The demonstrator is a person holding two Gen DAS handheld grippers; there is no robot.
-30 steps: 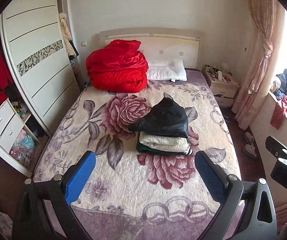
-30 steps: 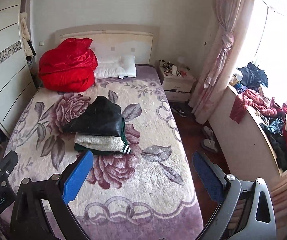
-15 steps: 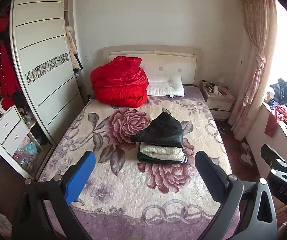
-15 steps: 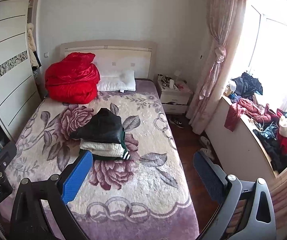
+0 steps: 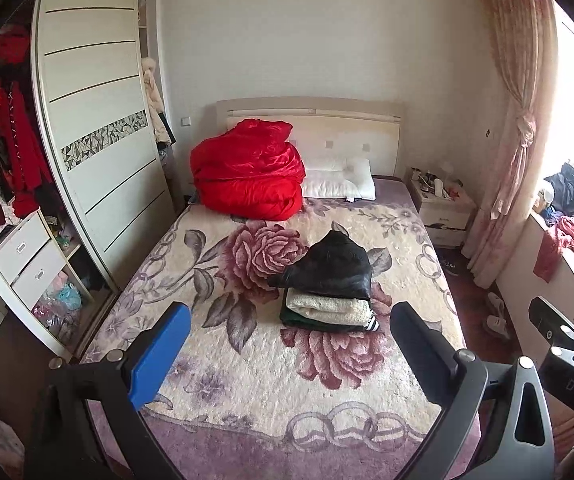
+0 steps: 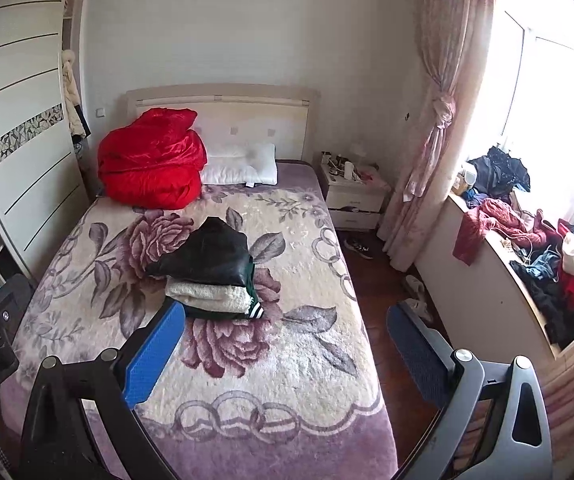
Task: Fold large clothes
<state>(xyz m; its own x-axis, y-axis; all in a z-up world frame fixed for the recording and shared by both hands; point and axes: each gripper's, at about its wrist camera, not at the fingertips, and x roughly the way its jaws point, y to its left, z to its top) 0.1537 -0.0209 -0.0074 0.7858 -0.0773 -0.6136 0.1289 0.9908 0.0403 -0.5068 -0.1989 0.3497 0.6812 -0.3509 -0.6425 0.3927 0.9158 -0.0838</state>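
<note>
A stack of folded clothes (image 5: 329, 300) lies mid-bed on the floral blanket (image 5: 247, 380): a black jacket (image 5: 333, 270) on top, a cream garment (image 5: 327, 307) under it, a dark green striped one at the bottom. The stack also shows in the right wrist view (image 6: 213, 280). My left gripper (image 5: 289, 350) is open and empty, held well back above the foot of the bed. My right gripper (image 6: 285, 354) is open and empty, above the bed's right front edge. A heap of unfolded clothes (image 6: 535, 248) lies on the window ledge at the right.
A red quilt (image 5: 247, 170) and white pillow (image 5: 339, 180) sit at the headboard. A wardrobe (image 5: 95, 120) with open shelves stands left. A nightstand (image 6: 353, 196), a tied pink curtain (image 6: 439, 128) and shoes (image 6: 417, 292) on the dark floor are right of the bed.
Both grippers have pulled back and up from the bed, so the stack looks smaller and more of the room shows. Both stayed open and empty.
</note>
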